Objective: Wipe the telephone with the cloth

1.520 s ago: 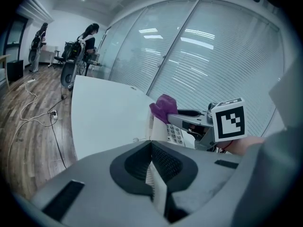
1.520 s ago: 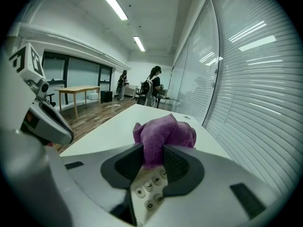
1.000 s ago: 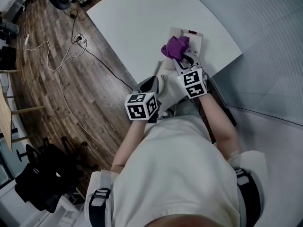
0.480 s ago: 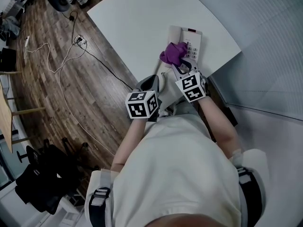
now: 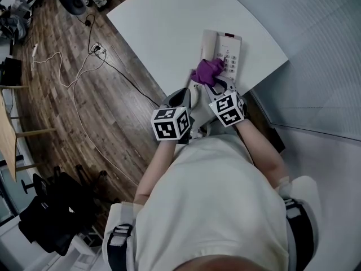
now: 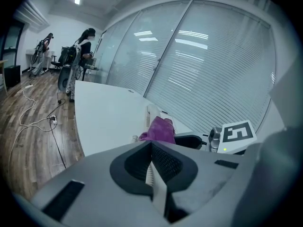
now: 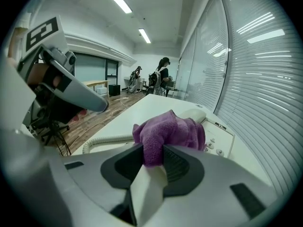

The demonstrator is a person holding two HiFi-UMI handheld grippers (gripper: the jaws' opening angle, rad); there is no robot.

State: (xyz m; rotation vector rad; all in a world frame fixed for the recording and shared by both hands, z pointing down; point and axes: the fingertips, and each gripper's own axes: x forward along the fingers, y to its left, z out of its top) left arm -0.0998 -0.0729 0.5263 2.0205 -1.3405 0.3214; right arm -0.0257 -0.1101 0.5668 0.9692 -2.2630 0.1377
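A white desk telephone (image 5: 227,51) lies on the white table (image 5: 169,27), its handset along the left side. The purple cloth (image 5: 207,71) rests on the phone's near end, bunched up. My right gripper (image 5: 213,82) is shut on the cloth (image 7: 168,132), and the phone's keypad (image 7: 218,138) shows just beyond it. A coiled cord (image 7: 102,142) runs along the table at the left. My left gripper (image 5: 181,100) hangs shut and holds nothing, near the table's edge and left of the phone; in its own view the cloth (image 6: 158,129) and phone lie ahead.
The table's curved edge (image 5: 141,66) borders a wooden floor with cables and a power strip (image 5: 97,48). A blinds-covered glass wall (image 7: 255,70) runs along the right. A person (image 7: 163,77) stands far off by office chairs. A black chair (image 5: 51,213) sits at lower left.
My right gripper has drawn the cloth toward me along the phone, from its upper part to its near end, uncovering the keypad. The left gripper has stayed in place.
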